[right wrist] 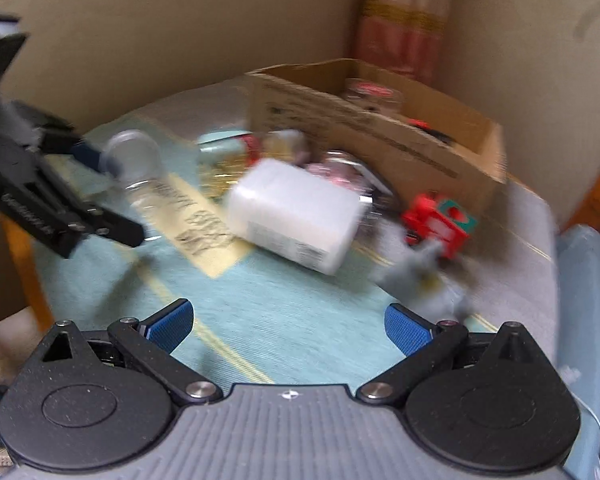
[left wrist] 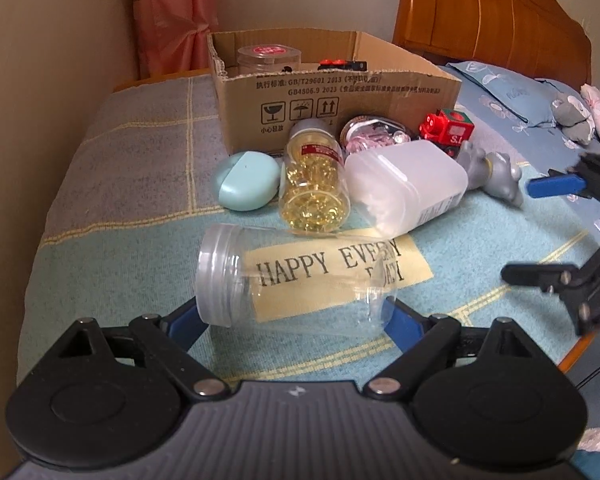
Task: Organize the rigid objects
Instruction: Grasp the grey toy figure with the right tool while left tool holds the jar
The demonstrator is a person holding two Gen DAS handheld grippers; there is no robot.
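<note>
The bed blanket [left wrist: 100,184], blue-green with pale yellow lines, carries everything. At its far side stands an open cardboard box [left wrist: 332,96], and inside it a clear jar with a red lid [left wrist: 269,58] is visible. In front of the box lies a white plastic container [left wrist: 406,186] on its side, touching a bottle of yellow capsules [left wrist: 314,184] at its left. Nearer to the camera lies a clear empty jar [left wrist: 296,280] on its side, over the words "HAPPY EVERY DAY" on the blanket.

The left gripper [left wrist: 296,322] has its blue pads at the two ends of this clear jar, and they seem to press on it, so the jar is clamped lengthwise. The right gripper [right wrist: 290,330] stands with its fingers wide apart and nothing between them, above bare blanket.

Smaller things: a round mint-green case [left wrist: 246,184] left of the capsule bottle, a red toy train [left wrist: 446,128], and a grey figure [left wrist: 496,176] beside it.
</note>
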